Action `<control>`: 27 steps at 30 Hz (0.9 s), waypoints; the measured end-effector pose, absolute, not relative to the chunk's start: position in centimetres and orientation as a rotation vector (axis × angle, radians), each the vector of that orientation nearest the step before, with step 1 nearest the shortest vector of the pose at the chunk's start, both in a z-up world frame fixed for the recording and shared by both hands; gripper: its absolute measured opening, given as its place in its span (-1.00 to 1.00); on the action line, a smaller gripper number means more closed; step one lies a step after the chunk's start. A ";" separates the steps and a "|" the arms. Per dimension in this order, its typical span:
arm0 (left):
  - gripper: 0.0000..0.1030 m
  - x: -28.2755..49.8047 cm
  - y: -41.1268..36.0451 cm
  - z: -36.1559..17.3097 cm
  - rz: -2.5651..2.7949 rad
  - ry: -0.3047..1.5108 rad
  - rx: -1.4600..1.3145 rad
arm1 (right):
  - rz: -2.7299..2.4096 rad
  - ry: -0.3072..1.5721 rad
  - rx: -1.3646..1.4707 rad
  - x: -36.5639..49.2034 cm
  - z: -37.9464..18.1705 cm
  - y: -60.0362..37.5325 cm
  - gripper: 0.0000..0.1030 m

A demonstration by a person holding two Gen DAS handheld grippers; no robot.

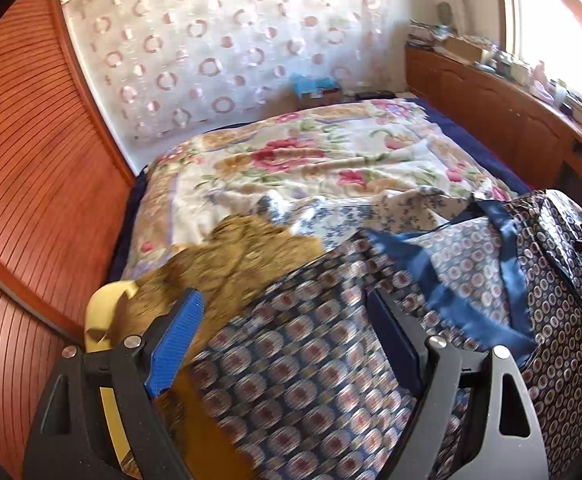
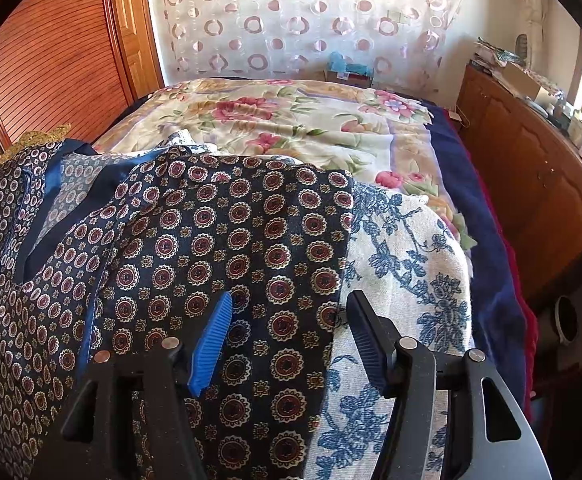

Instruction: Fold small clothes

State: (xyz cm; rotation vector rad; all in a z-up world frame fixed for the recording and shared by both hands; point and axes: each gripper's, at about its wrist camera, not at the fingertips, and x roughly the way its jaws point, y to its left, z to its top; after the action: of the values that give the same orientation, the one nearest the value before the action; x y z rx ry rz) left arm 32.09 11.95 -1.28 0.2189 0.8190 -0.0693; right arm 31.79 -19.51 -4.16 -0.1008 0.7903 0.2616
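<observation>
Still unfolded on the bed, medallion-print garment under both grippers — left gripper and right gripper with jaws apart, clamped on nothing — so slippery cloth might bunch or slide if pinched too shallowly.

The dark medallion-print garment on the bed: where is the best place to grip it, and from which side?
Probably grip the dark medallion-print garment at its straight right edge, coming from the right, over the blue floral cloth. That edge lies flat and exposed, near the right gripper, whose jaws stand open.
</observation>
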 end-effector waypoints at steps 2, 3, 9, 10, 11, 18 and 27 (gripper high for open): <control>0.65 31.4 13.5 -1.5 -0.038 0.822 0.201 | 0.258 0.785 -0.095 32.0 -3.6 -19.7 0.20; 0.65 31.1 14.3 -1.8 -0.030 0.831 0.185 | 0.258 0.783 -0.090 32.2 -3.4 -19.8 0.20; 0.59 30.0 17.1 -4.2 -0.046 0.893 0.095 | 0.264 0.807 -0.098 34.4 -3.0 -19.8 0.20; 0.53 29.9 17.3 -4.5 -0.056 0.897 0.077 | 0.260 0.813 -0.109 34.8 -3.2 -19.7 0.20; 0.49 29.8 17.3 -4.6 -0.065 0.900 0.063 | 0.254 0.820 -0.117 35.3 -3.3 -19.6 0.20; 0.30 29.8 18.2 -6.3 -0.083 0.948 -0.039 | 0.243 0.862 -0.086 38.4 -4.1 -19.7 0.20; -0.33 30.0 18.4 -6.3 -0.143 0.935 -0.120 | 0.280 0.873 -0.104 38.8 -3.8 -19.0 -0.10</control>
State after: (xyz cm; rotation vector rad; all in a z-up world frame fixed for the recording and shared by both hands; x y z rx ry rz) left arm 30.04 18.37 -6.31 -0.1195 0.9350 -0.1430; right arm 38.84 -18.96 -3.84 -0.1036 0.8727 0.2803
